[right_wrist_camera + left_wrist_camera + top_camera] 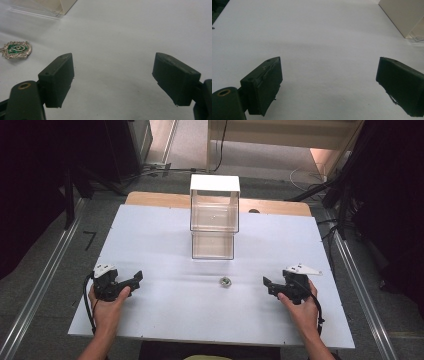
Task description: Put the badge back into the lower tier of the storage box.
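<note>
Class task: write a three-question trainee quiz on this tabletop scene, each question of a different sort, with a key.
1. True or false: the left gripper is shut on the green and silver badge.
2. Multiple choice: the badge lies (A) inside the clear box, (B) on the white tabletop between the grippers, (C) in the right gripper.
3. Fill in: both grippers' jaws stand ____.

Key: 1 false; 2 B; 3 open.

Soft, slightly blurry pictures, bright white desk (150, 245) amid dark surroundings, faint shadows under the jaws.
</note>
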`<state>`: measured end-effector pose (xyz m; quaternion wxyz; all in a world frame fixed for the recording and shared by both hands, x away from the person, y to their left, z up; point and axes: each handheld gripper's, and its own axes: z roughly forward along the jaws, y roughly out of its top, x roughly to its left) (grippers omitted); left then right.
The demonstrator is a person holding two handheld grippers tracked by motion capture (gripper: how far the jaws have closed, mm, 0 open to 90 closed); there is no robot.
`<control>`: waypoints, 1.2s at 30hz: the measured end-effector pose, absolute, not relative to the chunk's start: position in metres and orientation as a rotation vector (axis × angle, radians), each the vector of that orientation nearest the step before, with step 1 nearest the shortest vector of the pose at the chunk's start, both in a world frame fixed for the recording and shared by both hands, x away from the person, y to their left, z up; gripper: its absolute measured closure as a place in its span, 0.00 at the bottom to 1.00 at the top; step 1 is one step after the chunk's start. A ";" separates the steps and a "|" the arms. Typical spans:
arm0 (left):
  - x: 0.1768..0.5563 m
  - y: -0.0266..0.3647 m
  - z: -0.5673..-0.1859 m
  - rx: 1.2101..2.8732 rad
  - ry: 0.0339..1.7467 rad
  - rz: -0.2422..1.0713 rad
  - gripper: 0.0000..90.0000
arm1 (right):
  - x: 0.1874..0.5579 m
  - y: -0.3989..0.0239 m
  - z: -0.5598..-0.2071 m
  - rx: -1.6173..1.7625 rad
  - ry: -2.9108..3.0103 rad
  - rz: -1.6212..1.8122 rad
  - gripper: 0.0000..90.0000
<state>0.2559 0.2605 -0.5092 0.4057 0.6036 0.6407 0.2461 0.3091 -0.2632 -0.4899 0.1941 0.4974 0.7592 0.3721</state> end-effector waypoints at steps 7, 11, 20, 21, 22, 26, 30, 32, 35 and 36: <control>0.256 0.260 -0.509 1.521 1.618 0.620 0.08 | 0.311 -0.257 -0.490 1.389 2.141 1.056 0.18; 0.256 0.260 -0.509 1.523 1.617 0.620 0.08 | 0.311 -0.254 -0.490 1.381 2.148 1.057 0.18; 0.257 0.260 -0.510 1.525 1.618 0.617 0.08 | 0.313 -0.245 -0.489 1.365 2.165 1.075 0.19; 0.257 0.259 -0.510 1.525 1.618 0.618 0.08 | 0.313 -0.244 -0.489 1.365 2.166 1.075 0.19; 0.257 0.260 -0.510 1.525 1.618 0.618 0.08 | 0.313 -0.243 -0.489 1.362 2.168 1.078 0.19; 0.256 0.260 -0.510 1.525 1.619 0.615 0.08 | 0.313 -0.240 -0.489 1.355 2.173 1.082 0.19; 0.256 0.260 -0.510 1.526 1.618 0.616 0.08 | 0.312 -0.237 -0.489 1.351 2.180 1.084 0.19; 0.257 0.260 -0.510 1.525 1.618 0.617 0.08 | 0.312 -0.237 -0.489 1.347 2.183 1.088 0.19; 0.256 0.259 -0.510 1.525 1.617 0.617 0.08 | 0.313 -0.235 -0.489 1.345 2.184 1.095 0.19; 0.256 0.259 -0.510 1.526 1.617 0.617 0.08 | 0.313 -0.234 -0.489 1.341 2.187 1.095 0.19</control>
